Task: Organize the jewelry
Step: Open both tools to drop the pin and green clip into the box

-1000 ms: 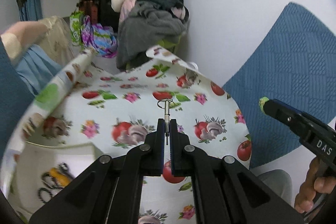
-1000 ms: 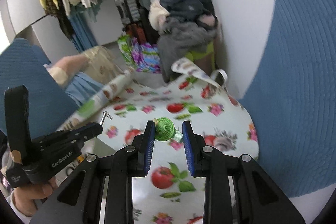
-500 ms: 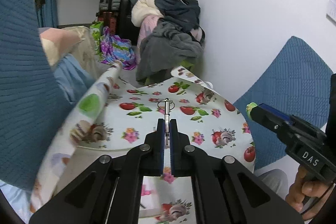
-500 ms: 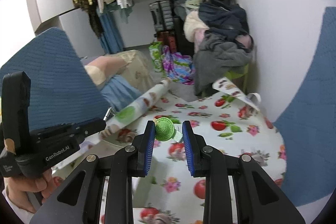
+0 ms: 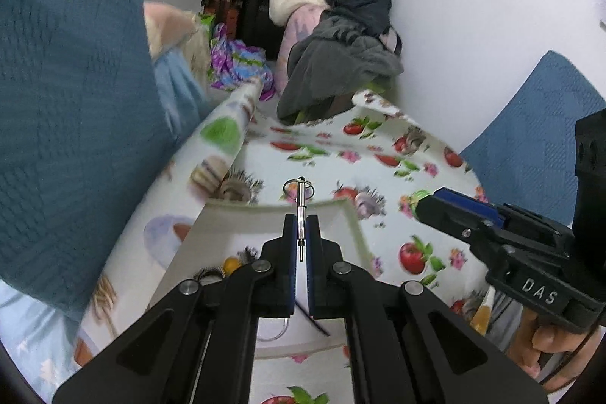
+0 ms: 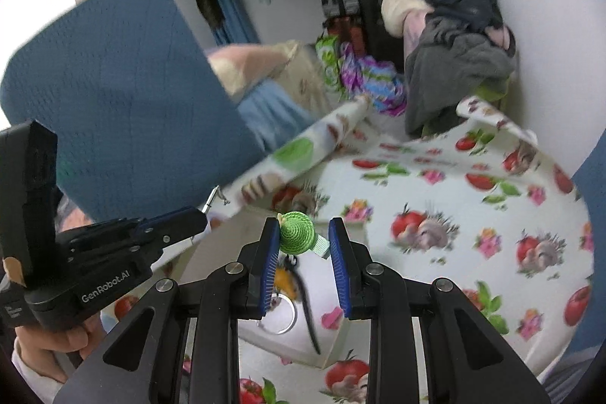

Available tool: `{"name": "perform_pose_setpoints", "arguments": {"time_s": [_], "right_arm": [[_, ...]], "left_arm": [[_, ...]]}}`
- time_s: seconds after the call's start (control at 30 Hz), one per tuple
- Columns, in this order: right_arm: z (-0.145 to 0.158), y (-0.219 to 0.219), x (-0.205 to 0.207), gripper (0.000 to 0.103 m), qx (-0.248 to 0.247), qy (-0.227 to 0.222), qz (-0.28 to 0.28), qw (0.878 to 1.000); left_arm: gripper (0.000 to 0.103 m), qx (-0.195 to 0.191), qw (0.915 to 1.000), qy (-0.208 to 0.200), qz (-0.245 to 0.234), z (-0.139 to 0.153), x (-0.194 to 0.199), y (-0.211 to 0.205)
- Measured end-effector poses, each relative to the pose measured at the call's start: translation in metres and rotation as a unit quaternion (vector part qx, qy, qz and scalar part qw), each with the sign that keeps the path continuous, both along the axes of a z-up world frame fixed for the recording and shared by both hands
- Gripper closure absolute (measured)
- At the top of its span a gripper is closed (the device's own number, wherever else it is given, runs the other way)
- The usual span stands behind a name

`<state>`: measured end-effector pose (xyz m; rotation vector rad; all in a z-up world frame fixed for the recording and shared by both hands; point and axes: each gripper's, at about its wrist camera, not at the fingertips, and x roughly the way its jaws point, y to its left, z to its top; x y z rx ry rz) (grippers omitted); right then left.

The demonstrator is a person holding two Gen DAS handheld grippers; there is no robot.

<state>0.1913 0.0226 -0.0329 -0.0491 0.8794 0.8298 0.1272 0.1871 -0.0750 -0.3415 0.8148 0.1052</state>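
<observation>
Left gripper [image 5: 301,228] pinches a thin silver pin with a ring [image 5: 299,199] upright between its pads, above the far rim of a shallow white tray [image 5: 352,226] on the fruit-print tablecloth [image 5: 413,154]. Right gripper [image 6: 303,237] clamps a green woven hair clip [image 6: 296,236] over the same tray [image 6: 341,332], which holds a hoop [image 6: 278,320], a yellow piece and a dark strand, all blurred and partly hidden.

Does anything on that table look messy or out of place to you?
Yes. The fruit-print tablecloth is not lying flat: its left edge is curled into a roll and its far corner flips upward. The white tray sits skewed on it.
</observation>
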Motion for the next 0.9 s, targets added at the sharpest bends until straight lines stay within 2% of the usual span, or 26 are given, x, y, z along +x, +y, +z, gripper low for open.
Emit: {"name": "perform_pose_setpoints", "arguments": {"time_s": [0.13, 0.37, 0.5, 0.67, 0.73, 0.8, 0.87, 0.9], "right_arm": [[-0.035, 0.016, -0.006, 0.079, -0.027, 0.021, 0.011, 0.999], [-0.077, 0.035, -0.016, 0.079, -0.070, 0.039, 0.029, 0.996], [-0.094, 0.038, -0.018, 0.078, -0.094, 0.049, 0.029, 0.994], [-0.098, 0.034, -0.016, 0.077, -0.096, 0.061, 0.027, 0.993], [-0.094, 0.034, -0.017, 0.066, -0.098, 0.054, 0.033, 0.993], [-0.086, 0.032, -0.018, 0.046, -0.091, 0.050, 0.034, 0.994], [-0.075, 0.029, -0.019, 0.037, -0.106, 0.024, 0.021, 0.994], [-0.070, 0.027, -0.019, 0.037, -0.106, 0.013, 0.020, 0.994]], "left_arm": [[0.100, -0.019, 0.9996, 0.022, 0.005, -0.035, -0.003, 0.012], [0.100, -0.055, 0.9967, 0.058, 0.011, -0.086, -0.010, 0.025], [0.100, -0.069, 0.9948, 0.074, 0.012, -0.101, -0.009, 0.026], [0.099, -0.067, 0.9937, 0.090, 0.002, -0.102, -0.006, 0.021], [0.099, -0.070, 0.9932, 0.093, 0.005, -0.099, -0.007, 0.021], [0.088, -0.069, 0.9927, 0.098, 0.011, -0.094, -0.007, 0.023], [0.051, -0.052, 0.9938, 0.095, 0.022, -0.085, -0.011, 0.024], [0.046, -0.044, 0.9950, 0.086, 0.026, -0.079, -0.014, 0.024]]}}
